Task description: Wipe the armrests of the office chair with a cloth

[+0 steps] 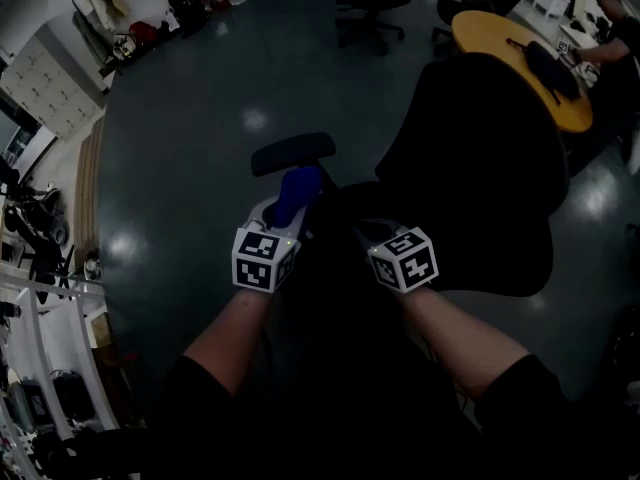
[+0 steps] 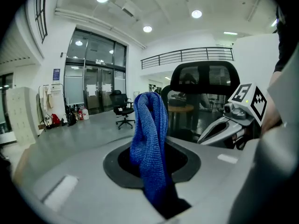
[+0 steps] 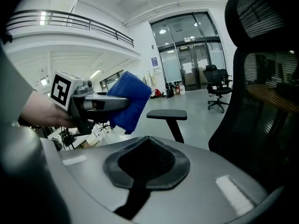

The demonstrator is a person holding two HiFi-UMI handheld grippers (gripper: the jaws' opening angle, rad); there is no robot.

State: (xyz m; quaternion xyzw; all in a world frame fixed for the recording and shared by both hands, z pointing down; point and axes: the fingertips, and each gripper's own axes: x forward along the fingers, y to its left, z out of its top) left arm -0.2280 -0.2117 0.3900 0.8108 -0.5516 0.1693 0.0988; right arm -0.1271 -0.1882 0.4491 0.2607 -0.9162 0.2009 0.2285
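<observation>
The left gripper (image 1: 287, 211) is clamped on a bunched blue cloth (image 2: 149, 134), which stands up out of the jaws in a loose fold. It hovers near the chair's left armrest (image 1: 293, 154); in the right gripper view a gap shows between the cloth and the armrest, so wiping has not begun. The right gripper (image 3: 147, 164) has its jaws together on nothing and hangs over the seat beside the dark chair back (image 1: 470, 168), touching no part of the chair.

Several things could go wrong from here:

- **Cloth slipping:** only a narrow pinch holds the cloth, so dragging it along the armrest pad could pull it free or roll it aside. The hard jaws would then rub the pad instead.
- **Chair moving:** nothing steadies the chair, so a firm push on the armrest may swivel or roll it away from the stroke.
- **Second armrest:** it is not in view, so reaching it probably means working blind around the back.
</observation>
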